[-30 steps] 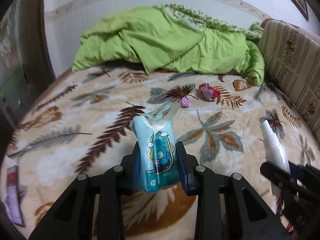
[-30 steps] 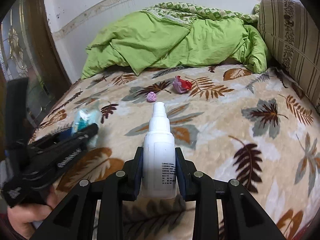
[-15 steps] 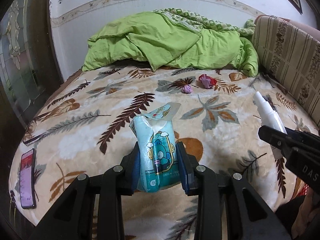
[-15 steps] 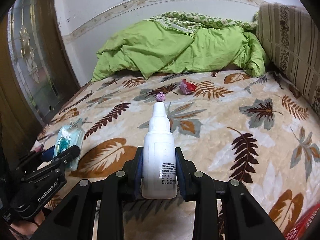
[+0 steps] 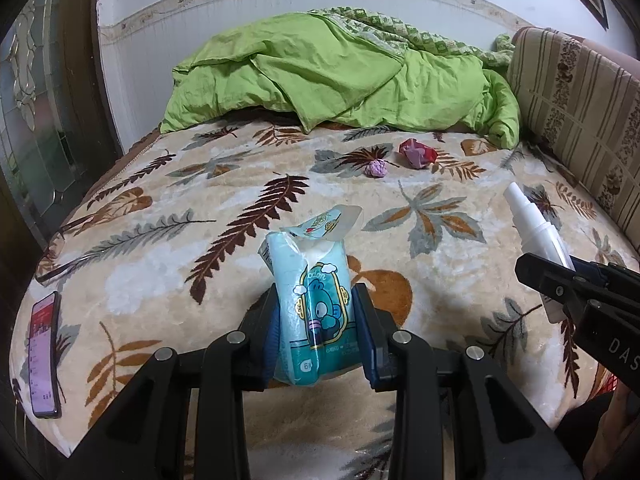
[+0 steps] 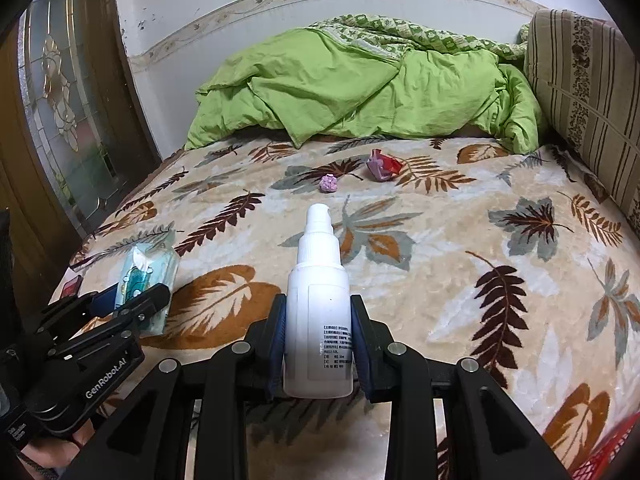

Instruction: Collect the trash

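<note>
Both grippers have drawn back from the bed since a second ago, so more of the leaf-print blanket [image 5: 224, 216] and a phone [image 5: 43, 356] at its near left edge are now showing.

The left gripper [image 5: 316, 332] is pinching a light blue wet-wipe pack [image 5: 310, 304] upright between its blue pads, the pack's peeled flap lifting above the jaws. The right gripper [image 6: 318, 344] is squeezing a white pump bottle [image 6: 318, 304] at its label, nozzle pointing away from the jaws.

Seen from the right wrist, the left gripper and its pack are sitting low to the left of the right jaws, with a hand [image 6: 52, 454] partly visible under the tool. Seen from the left wrist, the right gripper [image 5: 560, 280] is reaching in from the right edge with the bottle slanting up and left.

Well ahead of both pairs of jaws, a small purple paper wad [image 6: 329, 183] and a crumpled red-and-purple wrapper [image 6: 383, 165] are lying on the blanket, near each other but apart. Farther beyond them a green quilt [image 6: 360, 80] is bunching against the wall, and a striped cushion [image 6: 588, 92] is standing to the far right. A red mesh basket [image 6: 612, 452] is peeking in at the lower right corner of the right wrist view.
</note>
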{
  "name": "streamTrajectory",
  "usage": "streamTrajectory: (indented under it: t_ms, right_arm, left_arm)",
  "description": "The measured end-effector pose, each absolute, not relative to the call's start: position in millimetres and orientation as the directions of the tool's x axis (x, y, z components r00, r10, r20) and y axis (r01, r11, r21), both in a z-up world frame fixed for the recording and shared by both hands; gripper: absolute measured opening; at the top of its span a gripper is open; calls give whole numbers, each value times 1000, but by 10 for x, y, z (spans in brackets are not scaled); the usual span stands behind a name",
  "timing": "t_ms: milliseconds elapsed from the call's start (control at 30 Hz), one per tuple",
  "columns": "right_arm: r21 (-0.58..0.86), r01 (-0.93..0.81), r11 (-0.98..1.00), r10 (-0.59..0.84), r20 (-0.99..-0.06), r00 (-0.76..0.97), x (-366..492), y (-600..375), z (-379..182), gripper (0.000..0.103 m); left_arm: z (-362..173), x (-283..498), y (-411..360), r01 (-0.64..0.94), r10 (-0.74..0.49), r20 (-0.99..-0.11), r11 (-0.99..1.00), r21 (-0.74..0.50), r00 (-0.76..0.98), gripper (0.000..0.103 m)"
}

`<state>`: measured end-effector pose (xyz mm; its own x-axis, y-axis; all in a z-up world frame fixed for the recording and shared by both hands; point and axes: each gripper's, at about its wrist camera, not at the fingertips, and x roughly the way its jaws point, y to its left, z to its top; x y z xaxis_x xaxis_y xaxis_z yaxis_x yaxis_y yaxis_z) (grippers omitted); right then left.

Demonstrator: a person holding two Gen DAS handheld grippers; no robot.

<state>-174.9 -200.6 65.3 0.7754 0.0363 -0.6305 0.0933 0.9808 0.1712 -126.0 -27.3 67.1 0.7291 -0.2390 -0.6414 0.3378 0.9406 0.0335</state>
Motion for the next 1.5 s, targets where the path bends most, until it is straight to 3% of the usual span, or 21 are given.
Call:
streamTrajectory:
  t_ms: [433,700,1000,1267,1400,1500]
  right_arm:
    - [262,110,959,79,-617,783,-1902,-2133,706,32]
    - [365,186,912,84,-610,788,-2621,-2523,876,32]
    - [402,463,790,-145,-611,778,-3960,-3471,1073,32]
    - [420,647,636,-303,-635,710,-4872,-4100,980,32]
    - [425,670,609,-307,-652,693,-5017,-4230,873,32]
    - [439,676,592,-298,-660,689,-5063,-4298,820,39]
  left_arm:
    - [709,-1426,-431,390,-271,-633,919,53,725,32]
    - [986,-1826,-847,618,-510,-610,785,-43,606,33]
    - [1215,-2636,-1928,881,-722,-635,454,-136,274,33]
    - [1015,-3272,-2899,938,-700,-714,227,-262,-29,36]
    - [901,-3455,-3170,943,-672,-738,203,-264,-62,53]
    - [902,-3429,-3211,938,-671,-739,217,-272,-59,53]
